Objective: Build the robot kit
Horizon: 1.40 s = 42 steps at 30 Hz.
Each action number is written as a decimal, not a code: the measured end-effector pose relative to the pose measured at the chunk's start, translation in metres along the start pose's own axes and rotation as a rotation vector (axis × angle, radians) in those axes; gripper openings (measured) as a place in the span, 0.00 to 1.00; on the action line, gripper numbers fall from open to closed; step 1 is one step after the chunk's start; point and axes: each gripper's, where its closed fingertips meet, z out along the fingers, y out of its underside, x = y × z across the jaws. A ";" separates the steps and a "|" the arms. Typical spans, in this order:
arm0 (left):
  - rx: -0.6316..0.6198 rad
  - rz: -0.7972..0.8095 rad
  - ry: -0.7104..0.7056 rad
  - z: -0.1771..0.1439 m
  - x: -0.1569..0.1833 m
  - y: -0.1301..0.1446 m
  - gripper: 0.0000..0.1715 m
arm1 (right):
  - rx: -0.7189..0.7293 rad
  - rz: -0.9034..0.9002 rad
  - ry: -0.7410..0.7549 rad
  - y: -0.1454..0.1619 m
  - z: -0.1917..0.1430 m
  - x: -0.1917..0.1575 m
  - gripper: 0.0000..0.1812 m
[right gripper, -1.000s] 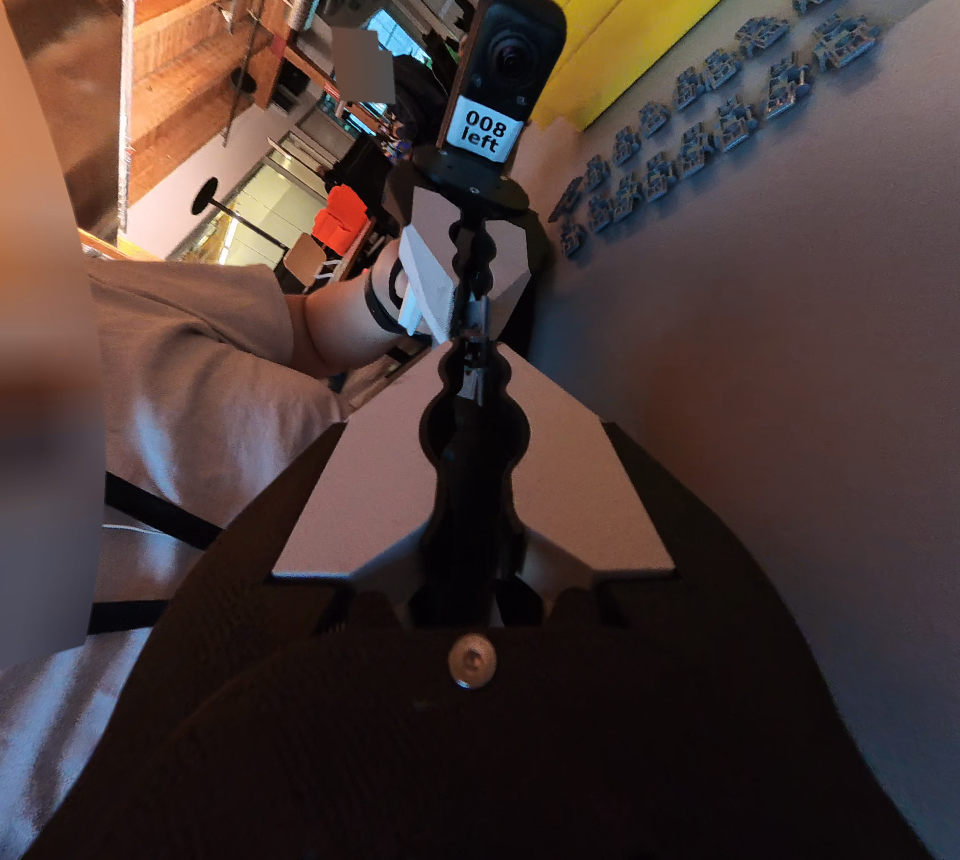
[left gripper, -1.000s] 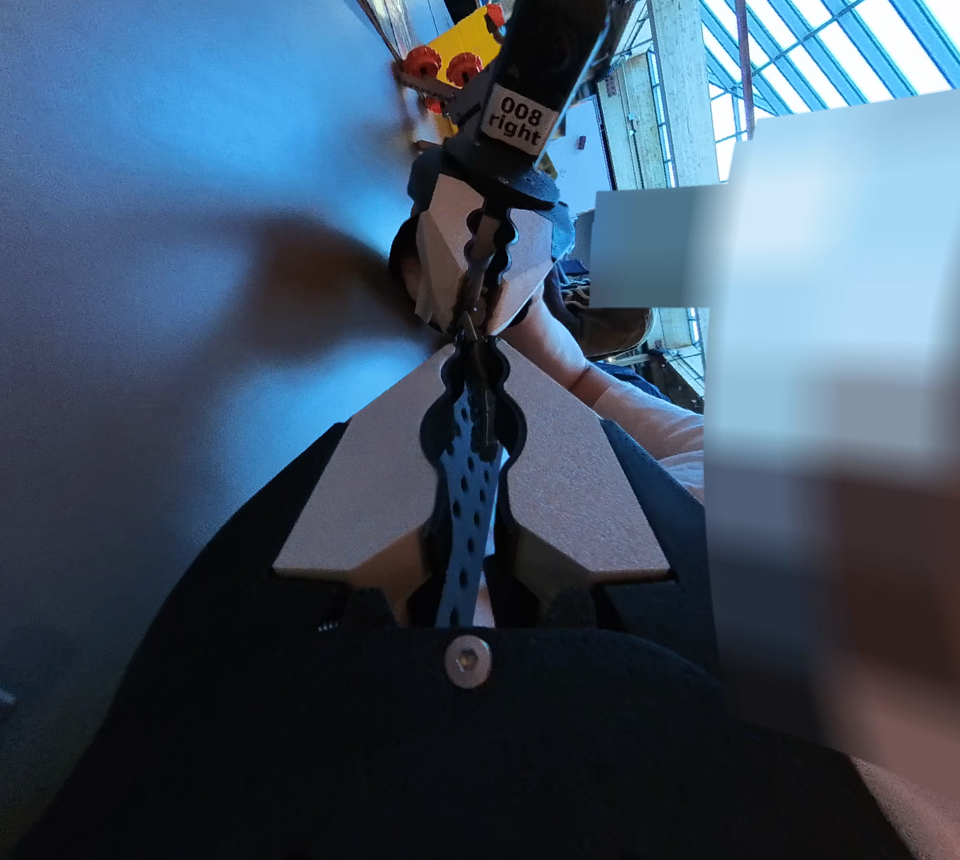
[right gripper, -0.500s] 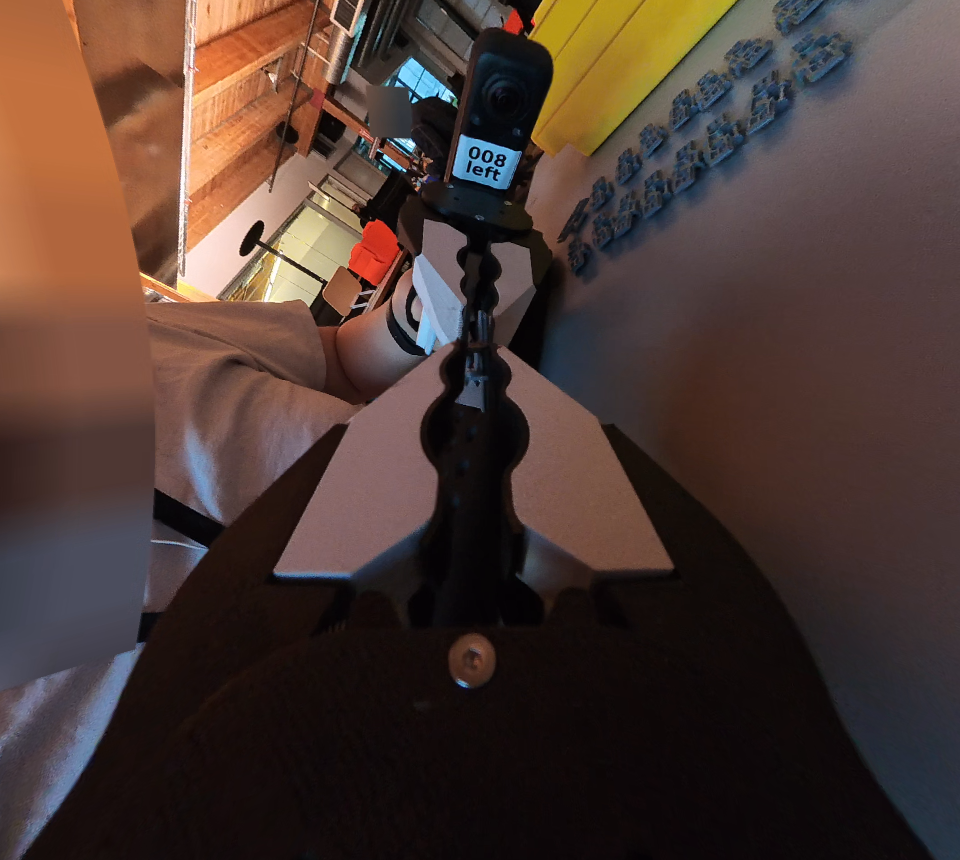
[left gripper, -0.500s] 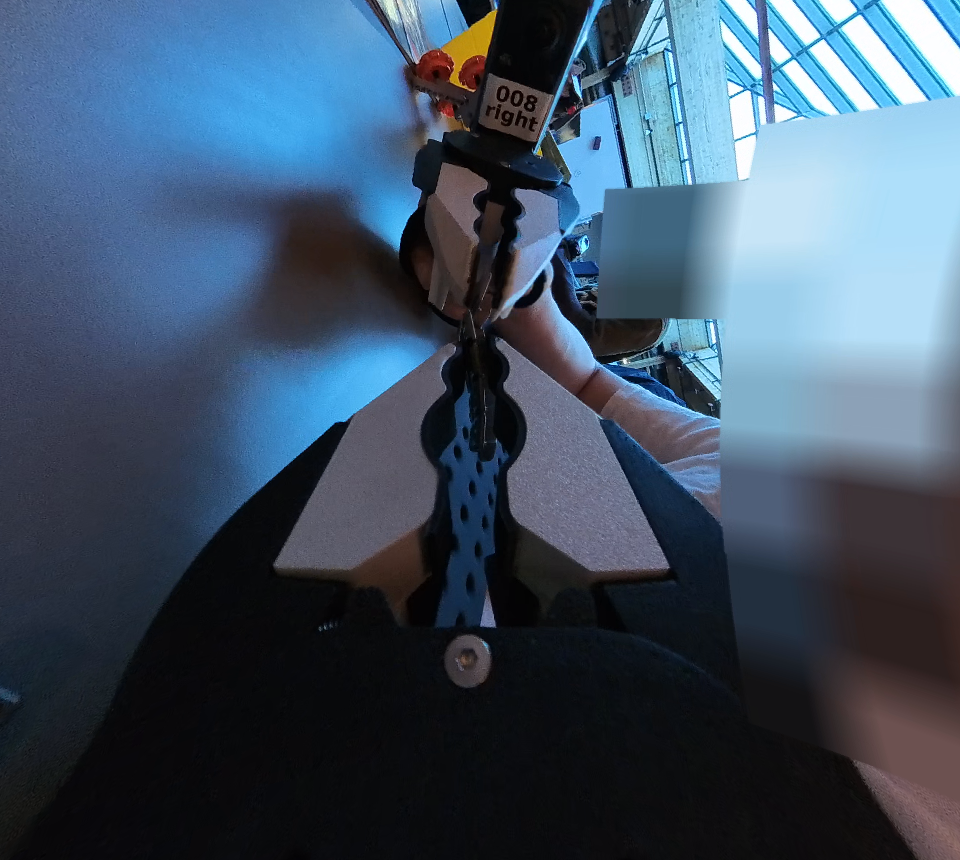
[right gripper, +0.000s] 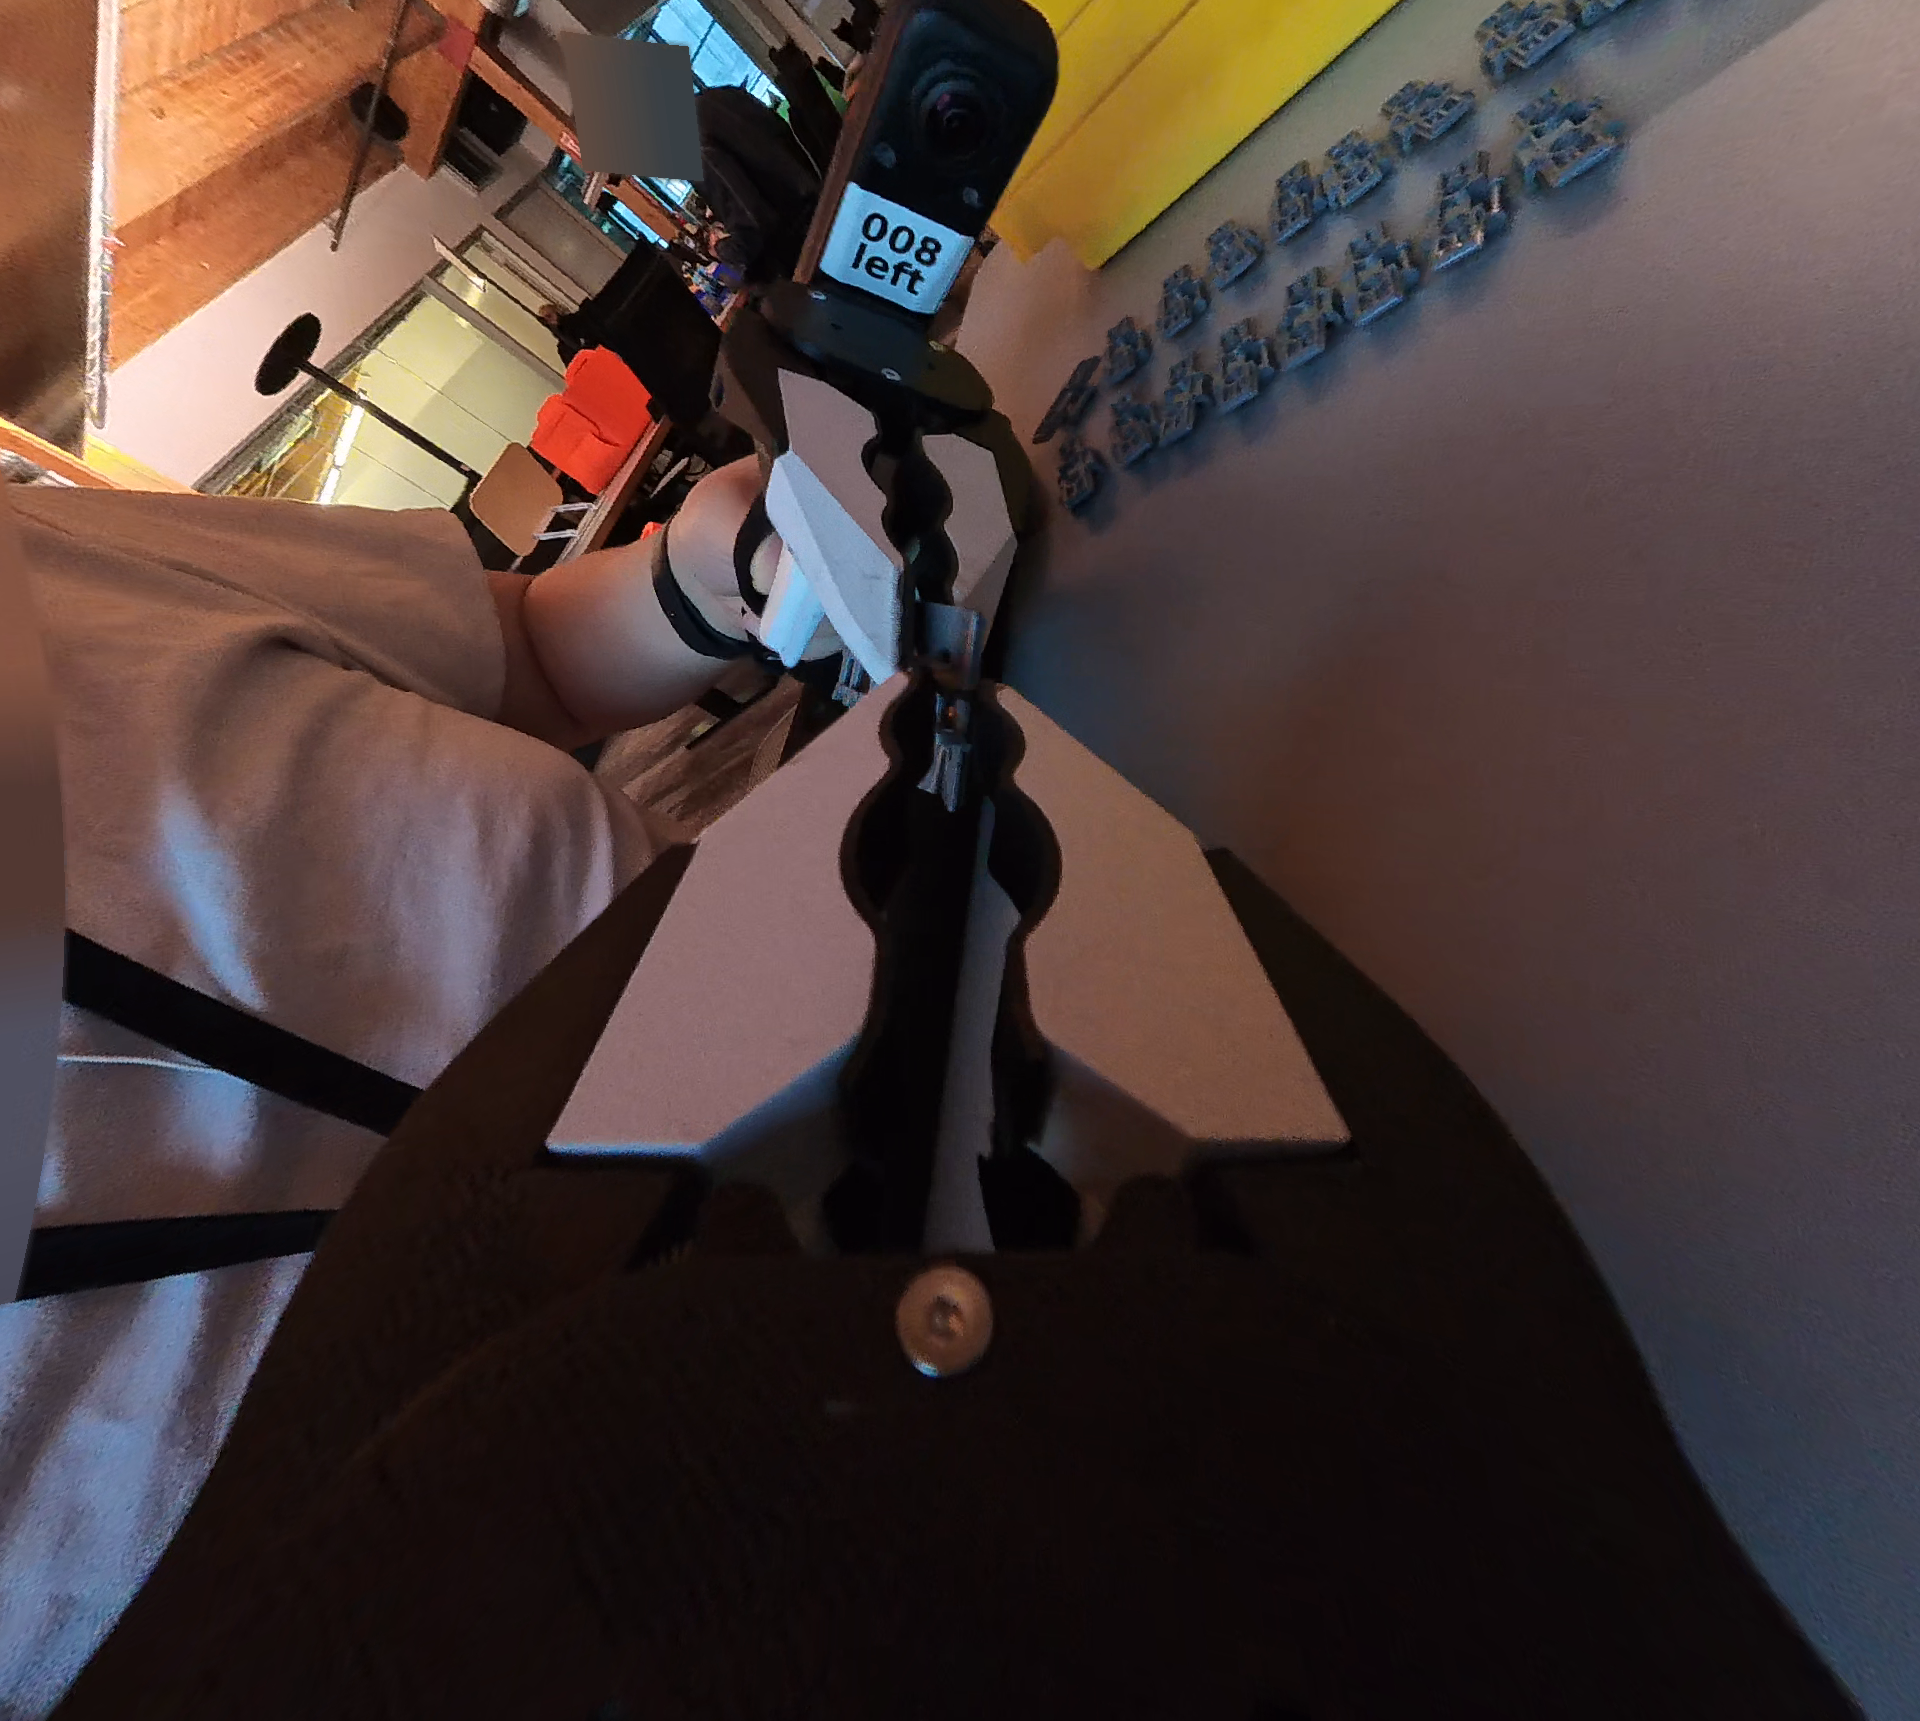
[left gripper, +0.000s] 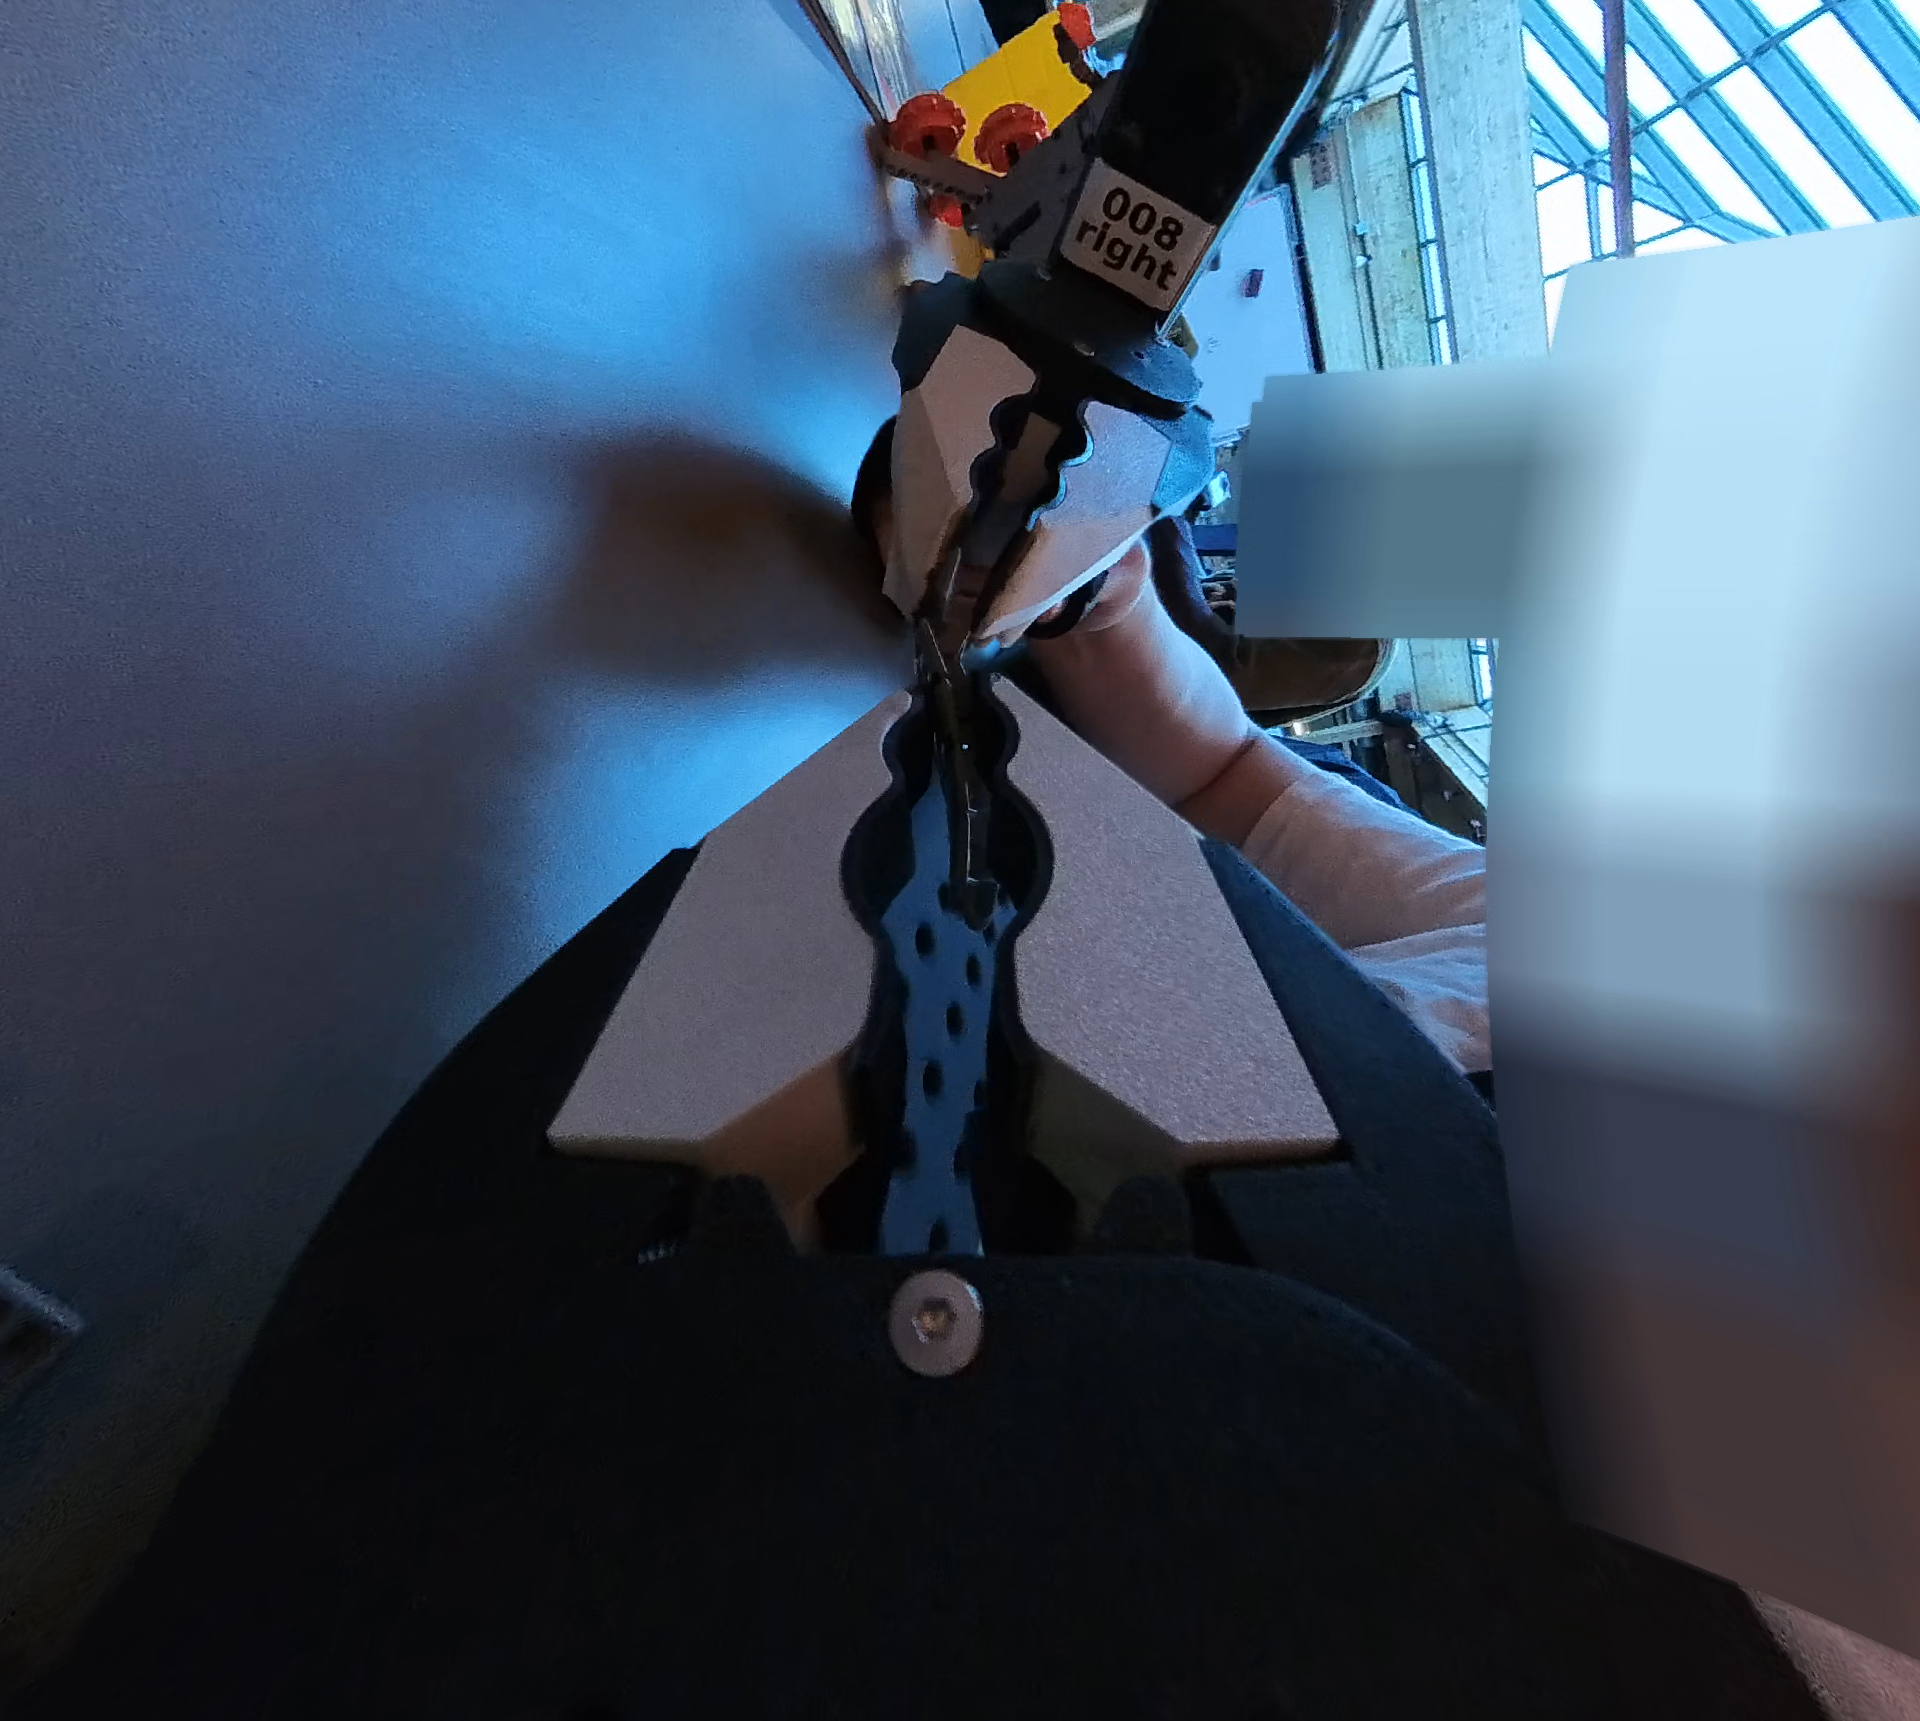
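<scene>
In the left wrist view, the left gripper point(left gripper: 948, 715), with pale wedge-shaped fingers on a black body, has its jaws closed at the tips on a thin dark metal strip point(left gripper: 961, 798) that runs back between the fingers. Facing it tip to tip is the right gripper point(left gripper: 961, 622), a black tool topped by a camera with a white label, held in a person's hand point(left gripper: 1132, 674); its tips pinch the far end of the same small piece. To the left lies a smooth grey-blue tabletop point(left gripper: 364, 424), with a yellow block and red toothed wheels point(left gripper: 987, 113) far off along it. In the right wrist view, the right gripper point(right gripper: 948, 705) is likewise closed at the tips, gripping a small grey metal part point(right gripper: 951, 746). The left gripper point(right gripper: 935, 632) meets it head on, held in a hand point(right gripper: 717, 570) wearing a dark wrist strap, and clamps a grey piece point(right gripper: 956, 632) touching the first. On the grey tabletop point(right gripper: 1455, 736) to the right lie two rows of small blue-grey assembled parts point(right gripper: 1351, 258) beside a long yellow board point(right gripper: 1247, 9).
</scene>
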 end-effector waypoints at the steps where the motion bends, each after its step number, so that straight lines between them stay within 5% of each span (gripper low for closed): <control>1: -0.001 0.002 -0.009 0.000 -0.001 0.000 0.03 | -0.001 -0.002 0.008 0.001 0.000 0.001 0.04; 13: 0.078 -0.001 0.015 -0.006 0.001 -0.011 0.03 | 0.086 0.123 -0.079 -0.014 -0.009 0.002 0.07; 42: 0.031 0.037 -0.007 -0.001 0.001 -0.005 0.03 | 0.015 0.054 -0.046 -0.005 -0.002 0.000 0.03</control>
